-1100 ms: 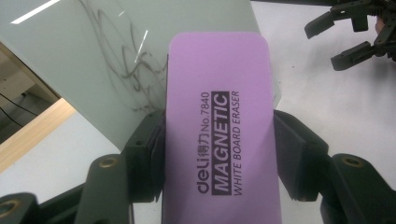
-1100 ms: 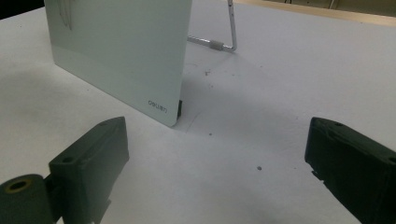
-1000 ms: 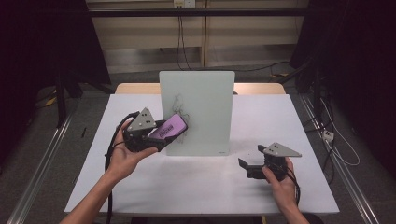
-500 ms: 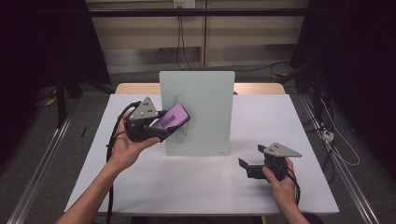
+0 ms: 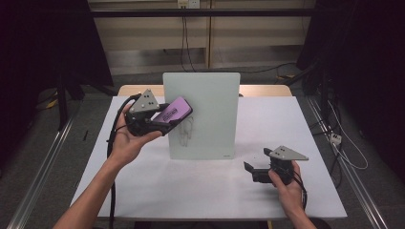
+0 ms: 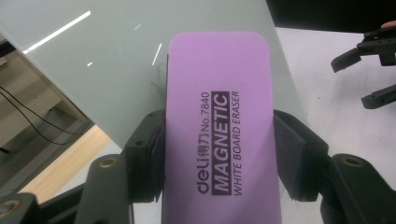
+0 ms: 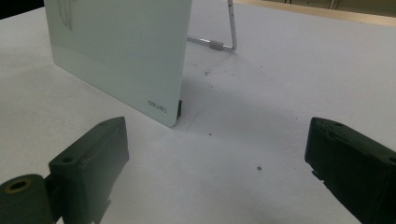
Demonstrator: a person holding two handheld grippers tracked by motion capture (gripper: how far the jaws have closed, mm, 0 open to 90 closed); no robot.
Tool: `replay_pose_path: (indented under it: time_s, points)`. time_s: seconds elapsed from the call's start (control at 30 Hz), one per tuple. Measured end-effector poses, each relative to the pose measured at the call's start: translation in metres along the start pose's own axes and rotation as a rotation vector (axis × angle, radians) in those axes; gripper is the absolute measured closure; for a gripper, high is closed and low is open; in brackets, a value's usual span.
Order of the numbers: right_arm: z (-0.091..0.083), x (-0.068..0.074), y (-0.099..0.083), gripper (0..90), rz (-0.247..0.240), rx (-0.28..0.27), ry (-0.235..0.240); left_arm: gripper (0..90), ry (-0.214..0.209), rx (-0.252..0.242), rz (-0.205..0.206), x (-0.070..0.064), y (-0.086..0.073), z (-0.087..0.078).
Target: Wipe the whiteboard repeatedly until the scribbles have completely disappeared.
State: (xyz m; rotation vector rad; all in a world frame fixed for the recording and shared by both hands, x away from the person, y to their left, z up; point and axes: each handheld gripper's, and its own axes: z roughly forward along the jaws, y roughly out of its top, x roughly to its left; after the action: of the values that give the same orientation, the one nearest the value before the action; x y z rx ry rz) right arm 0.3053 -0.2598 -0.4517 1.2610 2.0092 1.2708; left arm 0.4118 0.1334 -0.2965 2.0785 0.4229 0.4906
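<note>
A white glass board (image 5: 203,114) stands upright on its metal stand (image 7: 224,44) in the middle of the table, with faint dark marks (image 5: 185,131) low on its left part. My left gripper (image 5: 165,119) is shut on a purple magnetic whiteboard eraser (image 5: 173,110) (image 6: 219,130), held against the board's upper left area above the marks. My right gripper (image 5: 250,171) rests open on the table to the right of the board, nothing between its jaws (image 7: 215,168). In the left gripper view the right gripper (image 6: 369,70) shows farther off.
The white table (image 5: 310,129) has bare room in front of and to the right of the board. Cables trail from both grippers. A wooden strip (image 5: 138,89) runs along the table's far edge, with dark floor and rails (image 5: 43,162) on either side.
My left gripper has carried the eraser up and slightly right across the board's left side, leaving the marks below it. The right gripper has stayed put.
</note>
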Motion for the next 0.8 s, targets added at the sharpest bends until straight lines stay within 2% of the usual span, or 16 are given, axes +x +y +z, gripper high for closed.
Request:
replay_pose_path:
  time_s: [0.13, 0.33, 0.6, 0.8]
  points:
    - [0.000, 0.000, 0.000, 6.2, -0.007, 0.000, 0.000, 41.2, 0.016, -0.022, -0.009, 0.005, 0.004, -0.002]
    - [0.000, 0.000, 0.000, 6.2, -0.008, 0.000, 0.000, 41.2, 0.034, -0.026, 0.003, 0.012, 0.012, -0.003]
    - [0.000, 0.000, 0.000, 6.2, -0.003, 0.001, 0.000, 41.2, 0.044, -0.021, 0.056, 0.010, 0.017, 0.005]
    - [0.000, 0.000, 0.000, 6.2, -0.002, 0.001, 0.001, 41.1, 0.062, -0.020, 0.060, 0.015, 0.020, 0.009]
